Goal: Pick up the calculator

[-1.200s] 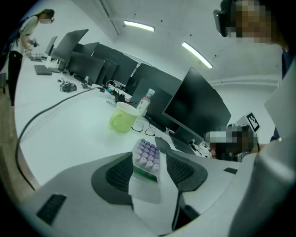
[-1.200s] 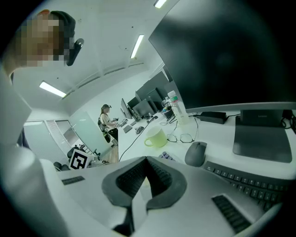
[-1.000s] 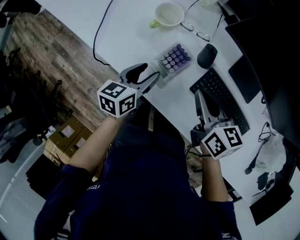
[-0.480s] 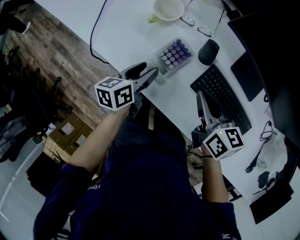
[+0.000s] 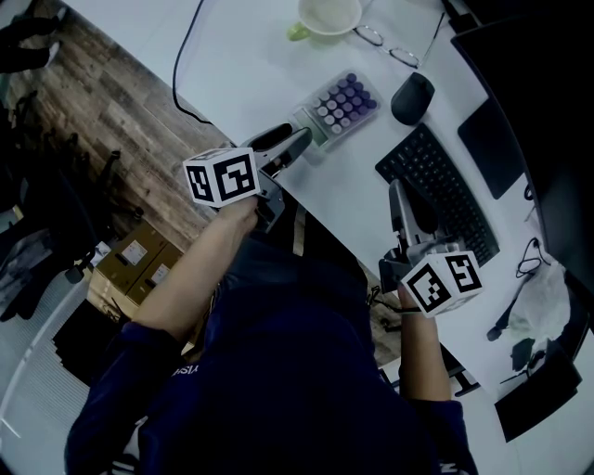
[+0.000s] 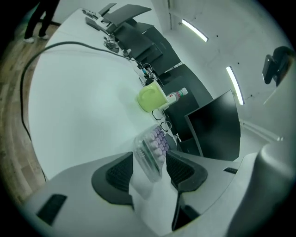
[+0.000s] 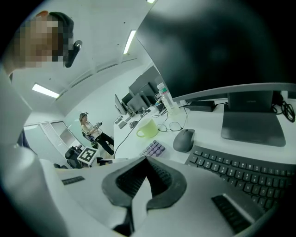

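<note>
Nearest me, my right claw point(image 5: 396, 195) hangs over the near edge of the bench point(image 5: 251, 56) with its jaws pressed together on nothing, parked beside the keyboard point(image 5: 441, 195), I judge, so it stays clear of the pick. My left claw point(image 5: 299, 141) reaches in low from that same edge, and its own view shows the jaws apart with the calculator point(image 6: 155, 146) standing between the pads point(image 6: 121, 172): the near end is straddled, one pad close on the right side, a gap on the other, so I read it as lined up but not yet clamped. The calculator lies just in from the near edge, its purple keys up and its length running along the claw's line, which suits a squeeze across its narrow sides. Beyond it sit the mouse point(image 5: 411, 96), then the glasses point(image 5: 385, 48) and green mug point(image 5: 327, 17) toward the far edge, all well apart from the grasp
</note>
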